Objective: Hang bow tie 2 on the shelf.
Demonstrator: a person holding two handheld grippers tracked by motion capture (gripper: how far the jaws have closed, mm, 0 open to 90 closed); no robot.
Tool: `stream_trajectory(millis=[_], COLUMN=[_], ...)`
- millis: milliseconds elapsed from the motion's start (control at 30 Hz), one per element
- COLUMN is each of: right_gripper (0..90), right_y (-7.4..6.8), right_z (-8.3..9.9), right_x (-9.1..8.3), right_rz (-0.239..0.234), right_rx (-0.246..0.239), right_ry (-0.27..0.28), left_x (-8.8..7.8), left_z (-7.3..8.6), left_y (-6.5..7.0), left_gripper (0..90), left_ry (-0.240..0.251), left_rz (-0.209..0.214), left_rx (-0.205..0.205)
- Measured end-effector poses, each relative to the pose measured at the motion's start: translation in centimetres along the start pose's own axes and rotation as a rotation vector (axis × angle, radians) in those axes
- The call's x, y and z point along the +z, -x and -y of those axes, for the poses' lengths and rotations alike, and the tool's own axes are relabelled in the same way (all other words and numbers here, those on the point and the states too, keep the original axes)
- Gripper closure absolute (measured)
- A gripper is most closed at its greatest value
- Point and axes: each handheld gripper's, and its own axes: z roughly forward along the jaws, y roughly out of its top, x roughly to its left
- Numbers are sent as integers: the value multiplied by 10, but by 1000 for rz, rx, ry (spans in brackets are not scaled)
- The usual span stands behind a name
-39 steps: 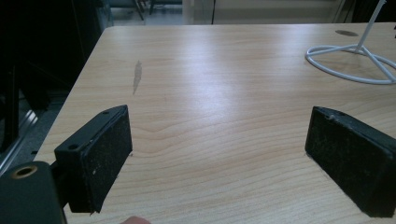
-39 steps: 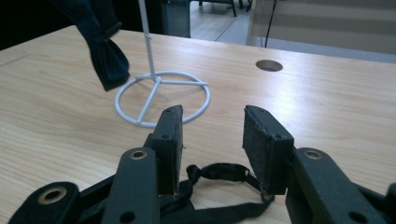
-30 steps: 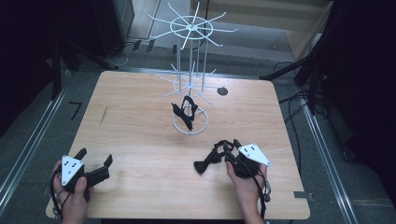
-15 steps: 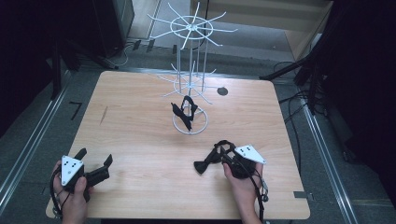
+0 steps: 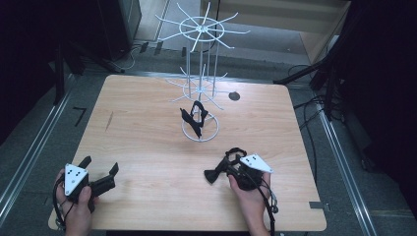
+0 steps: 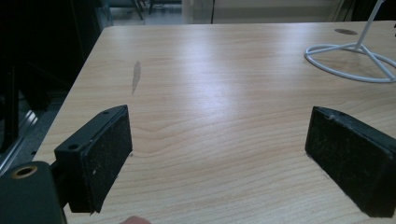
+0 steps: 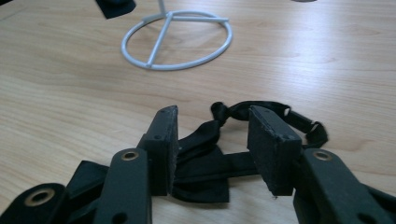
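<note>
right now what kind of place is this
Probably a lab or workshop recording bench: a bare wooden table on a metal-railed floor, loose cables beside it, and a white wire display rack set up for handling practice.

Your right hand-held gripper point(image 7: 212, 149) covers the middle of the black strap thing point(image 7: 233, 140), so you can't tell if it's a bow tie or a mask. The white wire rack point(image 7: 177, 39) gets chopped off by the top edge, and whatever black thing point(image 5: 194, 118) hangs on it is too small to make out.
</note>
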Motion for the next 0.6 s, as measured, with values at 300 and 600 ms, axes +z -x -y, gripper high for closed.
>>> stream_trajectory(millis=[300,600], right_gripper=[472,421], right_y=[-14,-17], right_z=[5,8], right_x=[8,17], right_rz=[-4,7], right_rx=[-13,-5], right_ry=[-44,-140], left_x=[0,0], left_z=[0,0], left_y=[0,0], left_gripper=[82,82], left_ry=[0,-1], left_rz=[2,2], left_rx=[1,-1])
